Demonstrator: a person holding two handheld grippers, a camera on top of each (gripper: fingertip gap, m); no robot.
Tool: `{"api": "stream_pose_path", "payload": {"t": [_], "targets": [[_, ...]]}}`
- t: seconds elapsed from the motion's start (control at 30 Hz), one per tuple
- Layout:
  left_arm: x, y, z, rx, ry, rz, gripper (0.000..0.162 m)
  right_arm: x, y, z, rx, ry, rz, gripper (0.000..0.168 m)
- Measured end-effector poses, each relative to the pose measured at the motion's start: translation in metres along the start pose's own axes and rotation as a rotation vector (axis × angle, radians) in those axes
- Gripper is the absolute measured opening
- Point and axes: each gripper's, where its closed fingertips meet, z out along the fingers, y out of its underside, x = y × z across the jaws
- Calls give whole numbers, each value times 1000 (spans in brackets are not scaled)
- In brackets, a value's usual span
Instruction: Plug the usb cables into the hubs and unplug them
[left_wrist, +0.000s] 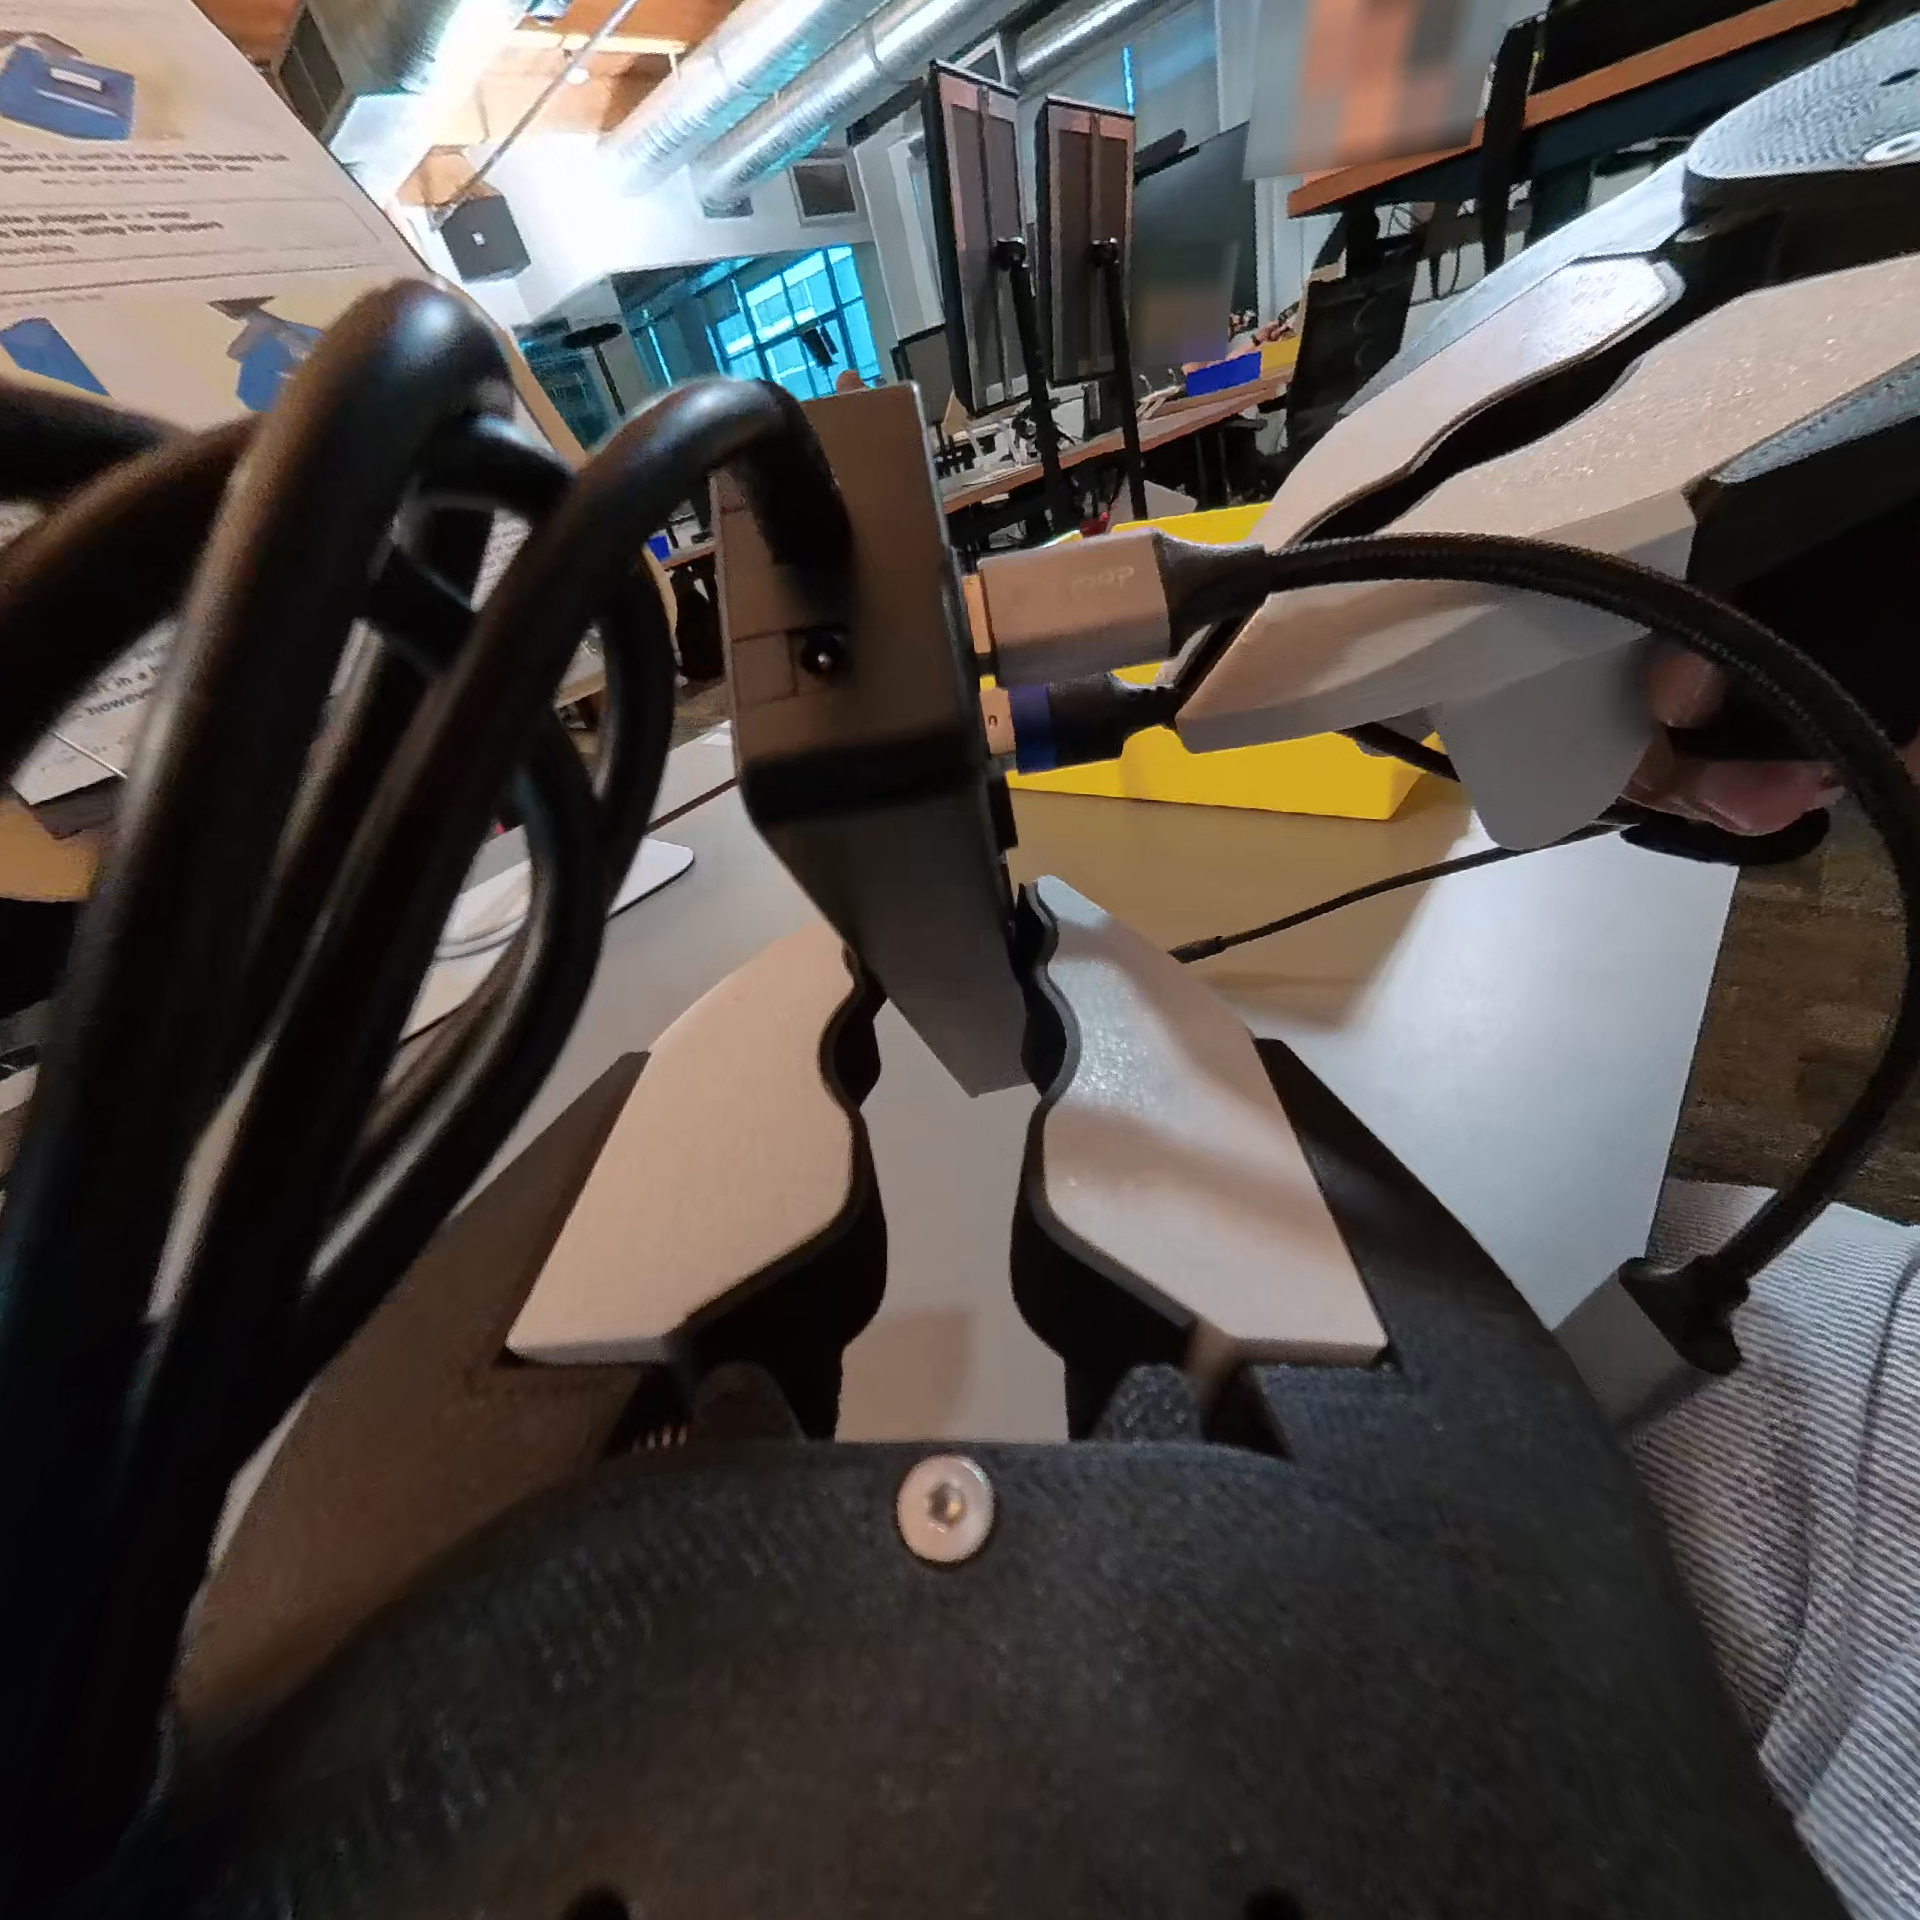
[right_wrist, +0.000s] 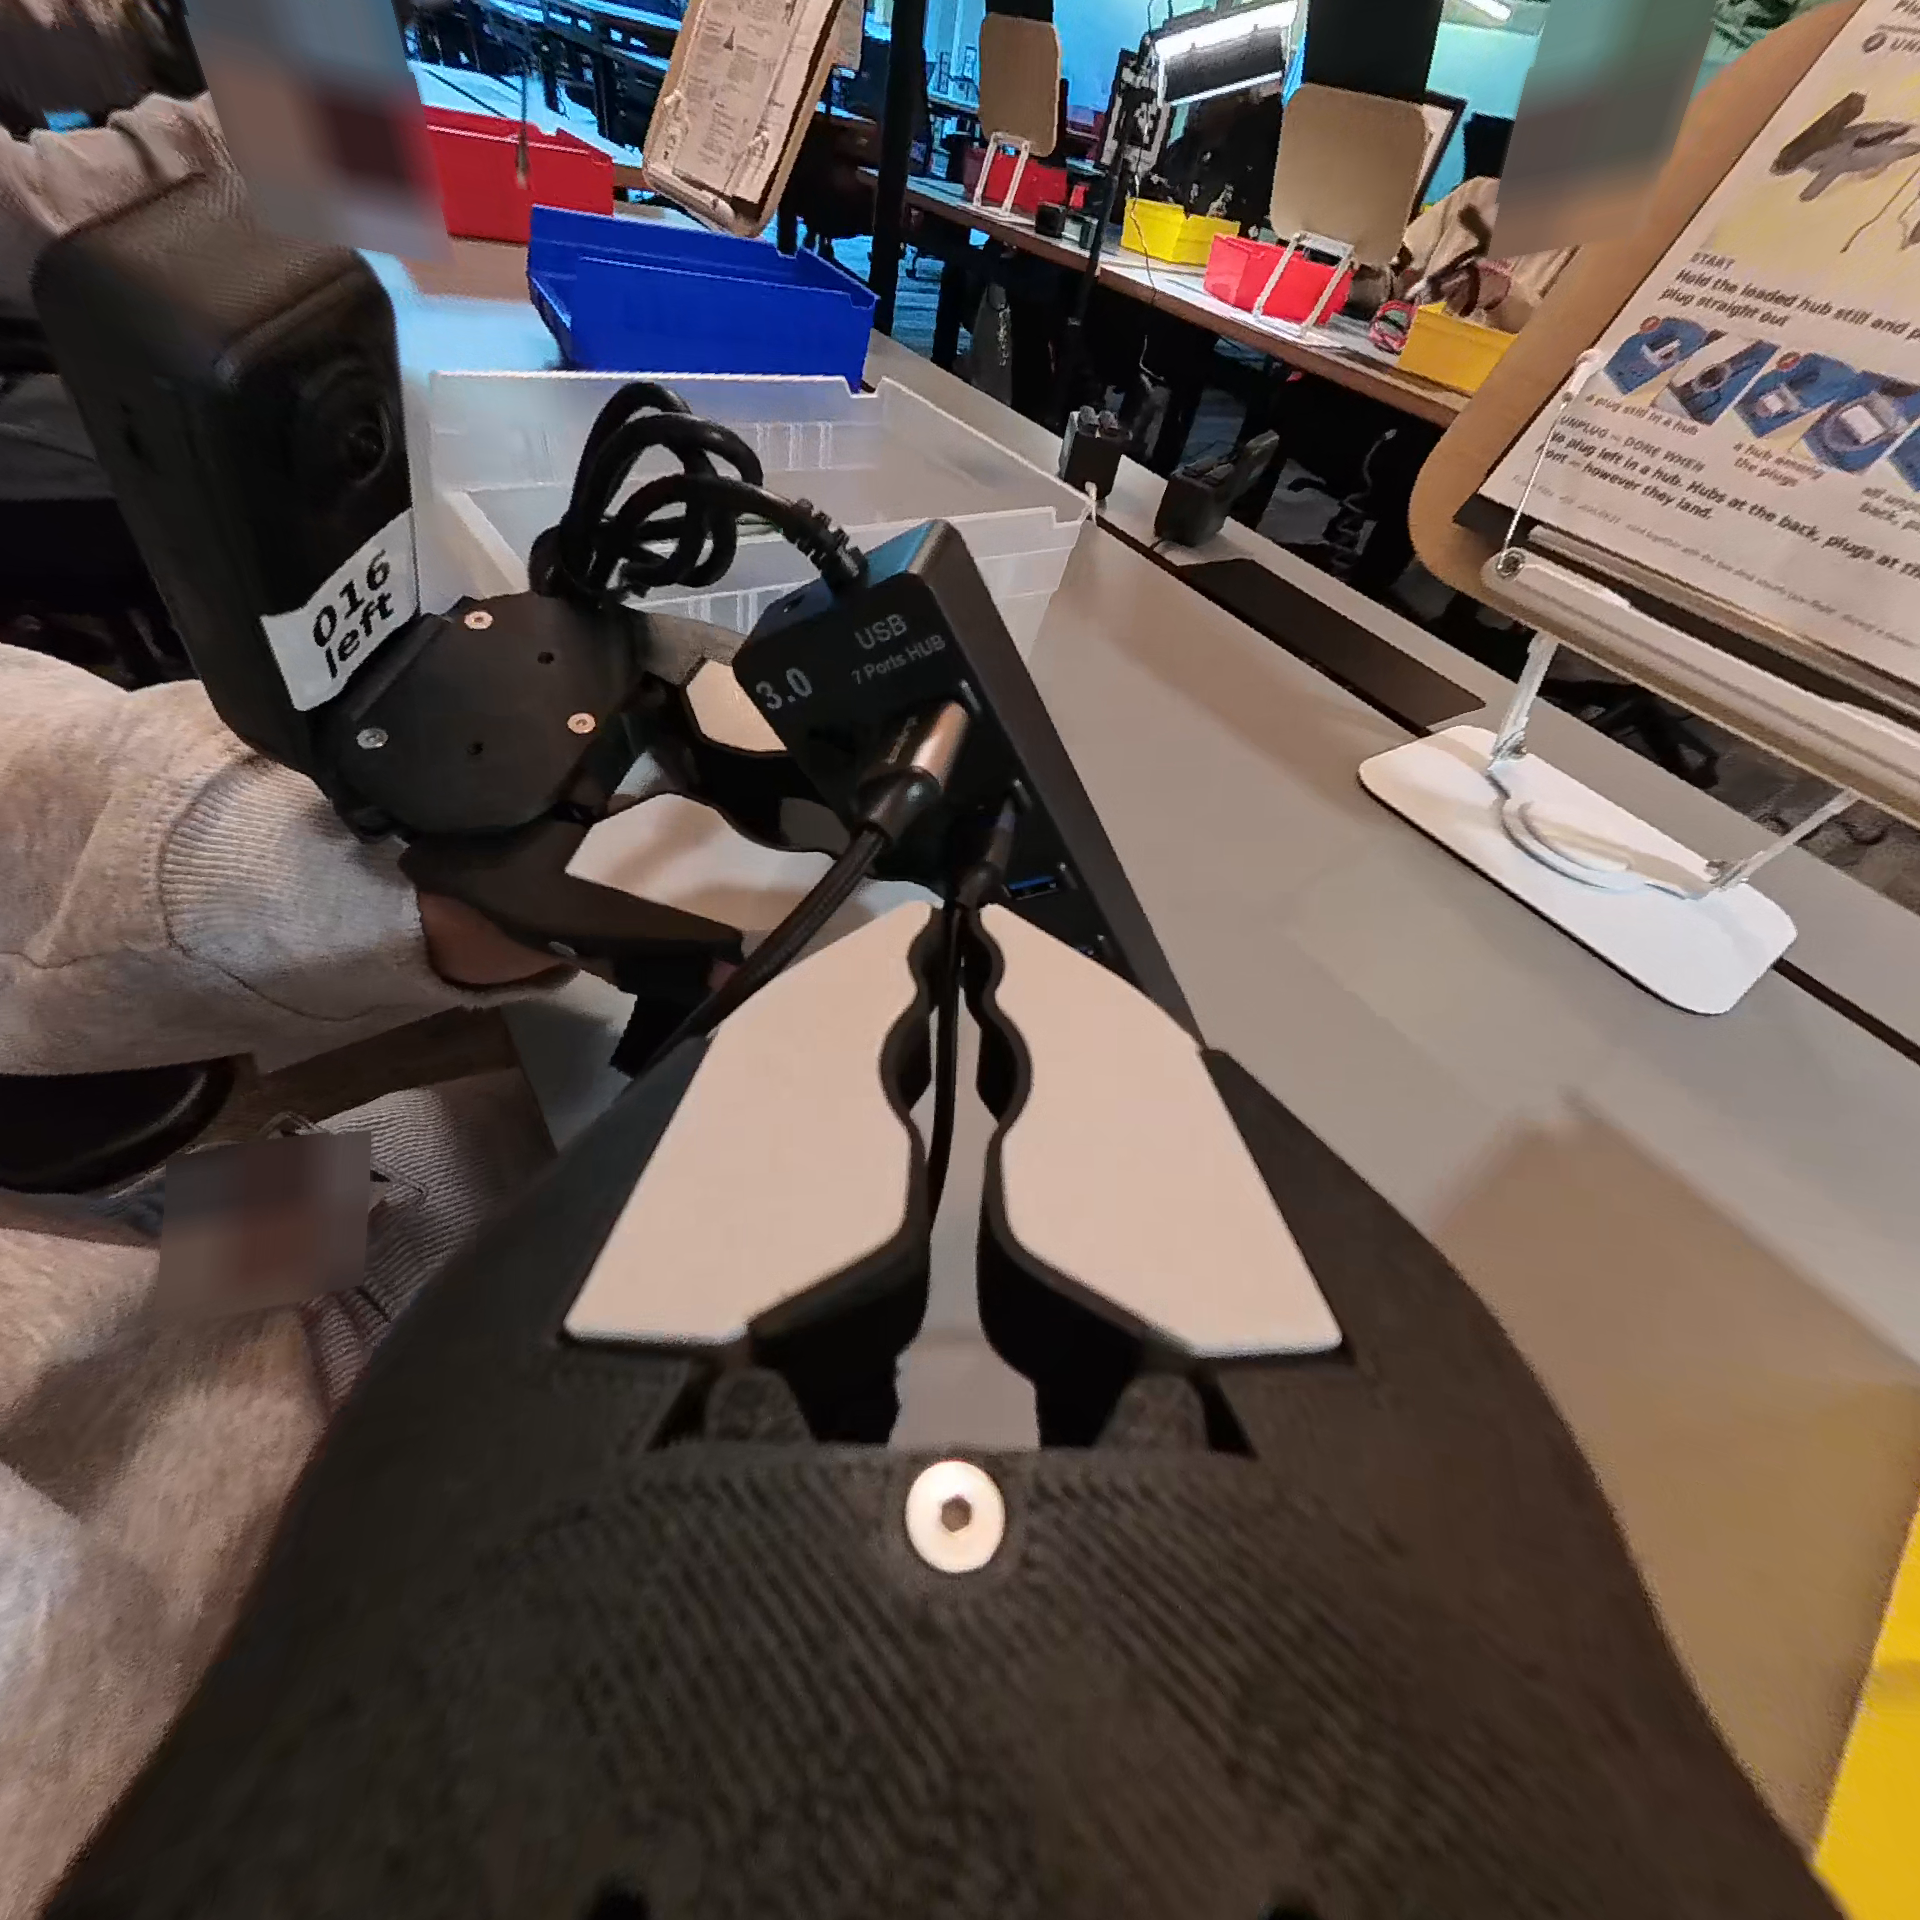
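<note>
Left wrist view
Left gripper (left_wrist: 1023, 971): closed on the lower end of the USB hub (left_wrist: 873, 727), which is lifted clear of the worktop (left_wrist: 1455, 1018) and tilted.
Hub lead: the hub's own black cable (left_wrist: 343, 727) loops up and away on the left.
Silver plug (left_wrist: 1075, 613): seated in an upper port on the hub's right face; its braided cable (left_wrist: 1714, 665) arcs off toward the worktop's right edge.
Blue-ringed plug (left_wrist: 1060, 722): in the port just below; the right gripper's fingers (left_wrist: 1455, 644) reach in at it.
Yellow bin (left_wrist: 1247, 769): behind, toward the far edge of the worktop.

Right wrist view
Right gripper (right_wrist: 951, 935): pinched shut on the thin black cable (right_wrist: 977, 873) just behind its plug, which sits in a port of the hub (right_wrist: 904, 675); how deep the plug sits is hard to tell here.
Left gripper (right_wrist: 727, 790): clamps the hub from the left side.
Instruction stand (right_wrist: 1621, 831): near the worktop's far right edge.
Clear tray (right_wrist: 779, 457): behind the hub.

Step in hand
Judgement: probably pulling this plug out.
Doing it well: hold the hub still, draw straight back along the port's axis, grip the plug body rather than the cable, avoid nudging the silver plug alongside.
</note>
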Motion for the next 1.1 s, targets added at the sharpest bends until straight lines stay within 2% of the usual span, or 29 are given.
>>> {"api": "stream_pose_path", "payload": {"t": [0.27, 0.47, 0.67, 0.77, 0.93, 1.1], "targets": [[6, 0, 0, 9, 54, -22, 28, 0, -3, -2, 19, -10, 1, 3], [10, 9, 2, -41, 83, -17, 30, 6, 3, -1, -4, -28, 76, 3], [10, 23, 7, -85, 166, -362, 29, 4, 20, 8, -39, -88, 184, 4], [6, 20, 4, -43, 182, -419, 30, 0, 25, 12, -60, -75, 140, 4], [4, 15, 2, -2, 185, -408, 28, -3, 23, 13, -72, -16, 3, 3], [5, 13, 1, -12, 162, -259, 26, -2, 17, 9, -41, -19, 23, 3]]}}
